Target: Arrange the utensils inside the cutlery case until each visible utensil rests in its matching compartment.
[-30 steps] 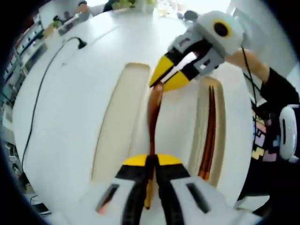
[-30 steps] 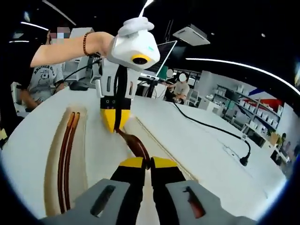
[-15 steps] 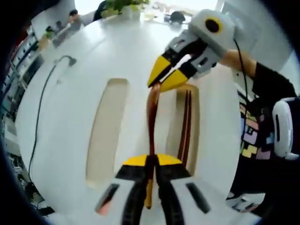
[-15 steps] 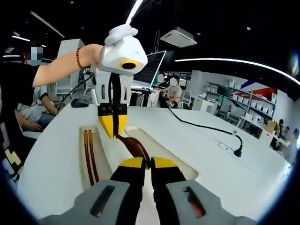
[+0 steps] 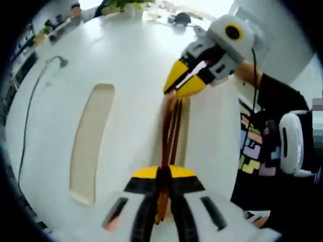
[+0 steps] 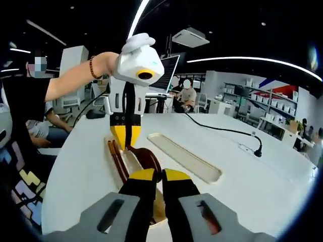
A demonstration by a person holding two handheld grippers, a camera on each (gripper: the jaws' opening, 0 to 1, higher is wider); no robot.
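Note:
A dark brown wooden spoon (image 5: pixel 165 132) is held at both ends above the white surface. My left gripper (image 5: pixel 162 174) is shut on its handle. My right gripper (image 6: pixel 161 175) is shut on the bowl end of the spoon (image 6: pixel 145 155). In the left gripper view the right gripper (image 5: pixel 170 94) reaches in from the upper right. In the right gripper view the left gripper (image 6: pixel 126 146) points down at the far end. The spoon hangs over a beige compartment holding a pair of brown chopsticks (image 5: pixel 177 121) (image 6: pixel 117 160).
A second long beige compartment (image 5: pixel 91 136) (image 6: pixel 186 160) lies empty beside it. A black cable (image 5: pixel 30 111) (image 6: pixel 227 132) runs across the white surface (image 6: pixel 242 176). The person's sleeve (image 5: pixel 267 101) is at the right; people sit at desks behind.
The spoon, held at both ends, has moved sideways from between the two compartments to over the one with the chopsticks. Both grippers stay shut on it.

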